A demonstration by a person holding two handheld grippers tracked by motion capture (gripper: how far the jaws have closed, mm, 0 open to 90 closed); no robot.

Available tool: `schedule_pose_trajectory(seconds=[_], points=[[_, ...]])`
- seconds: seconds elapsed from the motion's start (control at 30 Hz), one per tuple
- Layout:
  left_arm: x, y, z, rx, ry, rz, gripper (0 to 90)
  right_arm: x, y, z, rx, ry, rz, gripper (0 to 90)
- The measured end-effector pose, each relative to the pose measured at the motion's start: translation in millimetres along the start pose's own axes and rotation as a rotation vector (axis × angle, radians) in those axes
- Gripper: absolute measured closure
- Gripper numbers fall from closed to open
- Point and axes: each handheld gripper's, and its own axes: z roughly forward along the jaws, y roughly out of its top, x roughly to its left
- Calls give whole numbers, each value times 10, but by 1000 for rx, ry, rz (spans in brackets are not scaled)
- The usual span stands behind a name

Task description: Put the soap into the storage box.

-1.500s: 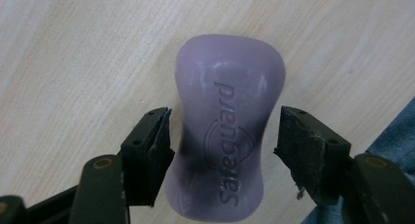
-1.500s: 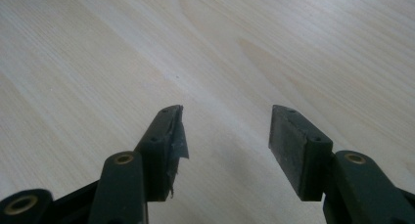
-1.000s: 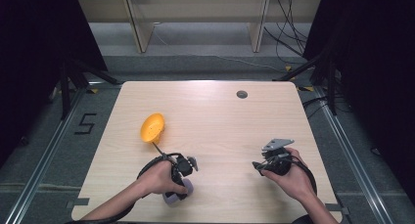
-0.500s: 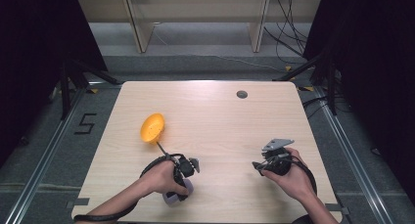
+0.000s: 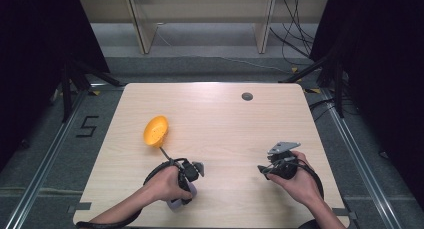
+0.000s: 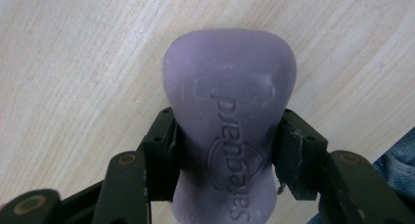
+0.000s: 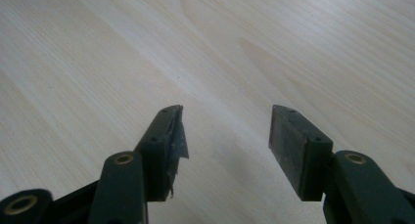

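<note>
Scene unchanged | left gripper [image 6: 225, 141] stays clamped on purple soap [image 6: 230, 111] | right gripper [image 7: 222, 136] jaws apart, idle

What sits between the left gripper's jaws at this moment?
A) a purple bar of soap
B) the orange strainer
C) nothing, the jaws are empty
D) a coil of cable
A: in the left gripper view the left gripper has both jaws pressed against the sides of the purple bar of soap, with embossed lettering on it.
</note>
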Motion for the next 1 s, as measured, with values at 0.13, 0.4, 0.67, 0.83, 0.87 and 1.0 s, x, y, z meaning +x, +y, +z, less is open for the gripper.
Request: schedule_pose_trajectory(seconds=[0.13, 0.4, 0.67, 0.83, 0.87, 1.0], points=[[26, -11, -13, 3, -11, -8, 483, -4, 0, 4, 0, -1, -6, 467], [16, -62, -46, -38, -2, 8, 483, -1, 1, 2, -4, -1, 1, 467], [-6, -126, -97, -71, -8, -32, 484, -4, 1, 2, 1, -2, -8, 467], [27, -174, -140, -104, 10, -16, 485, -6, 1, 4, 0, -2, -9, 465], [27, -174, -140, -104, 10, -16, 485, -6, 2, 4, 0, -2, -10, 466], [30, -219, -176, -146, 9, -44, 485, -4, 3, 4, -1, -3, -9, 465]])
